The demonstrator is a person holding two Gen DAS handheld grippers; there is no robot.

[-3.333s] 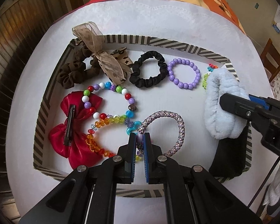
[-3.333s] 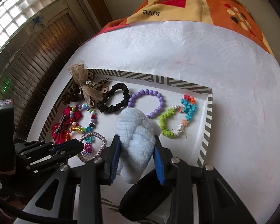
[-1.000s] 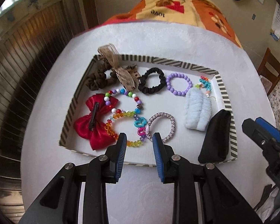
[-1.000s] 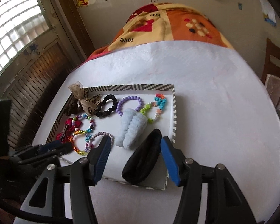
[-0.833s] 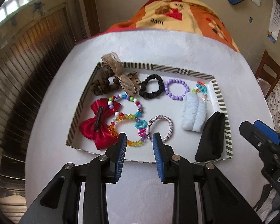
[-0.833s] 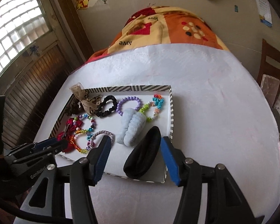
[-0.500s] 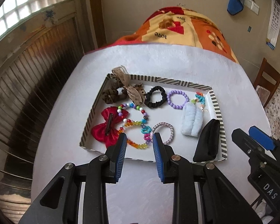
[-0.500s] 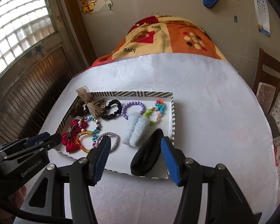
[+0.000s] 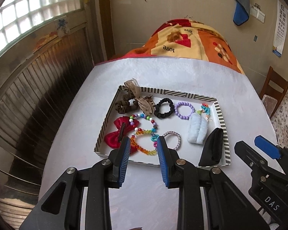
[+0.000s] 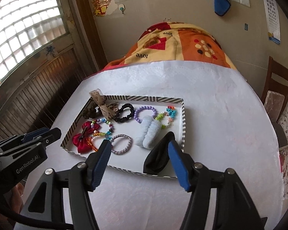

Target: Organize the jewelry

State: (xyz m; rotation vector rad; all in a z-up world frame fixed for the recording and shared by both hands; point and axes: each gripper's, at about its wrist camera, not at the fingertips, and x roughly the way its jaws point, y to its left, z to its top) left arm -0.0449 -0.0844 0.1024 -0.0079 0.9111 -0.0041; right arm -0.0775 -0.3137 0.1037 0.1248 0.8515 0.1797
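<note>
A striped-rim tray point(image 9: 222, 122) point(image 10: 183, 126) on the white table holds the jewelry: a red bow point(image 9: 118, 134) point(image 10: 84, 140), a rainbow bead bracelet point(image 9: 142, 143), a braided bracelet point(image 9: 172, 139) point(image 10: 122, 143), a black scrunchie point(image 9: 164, 108) point(image 10: 124, 113), a purple bead bracelet point(image 9: 184, 110) point(image 10: 145, 113), a light blue fluffy scrunchie point(image 9: 197, 130) point(image 10: 148, 132), a black pouch point(image 9: 211, 149) point(image 10: 159, 157) and a brown scrunchie with bow point(image 9: 132, 101). My left gripper point(image 9: 142, 153) is open and empty, above the tray's near edge. My right gripper point(image 10: 139, 155) is open and empty, also raised.
The white table cloth point(image 10: 211, 115) stretches right of the tray. An orange patterned blanket point(image 10: 174, 46) lies at the far end. A wooden chair point(image 10: 278, 95) stands at the right. A slatted wall and a window are at the left.
Both grippers have let go of their items, opened, and pulled back and up from the tray. The braided bracelet and blue scrunchie now lie in the tray.
</note>
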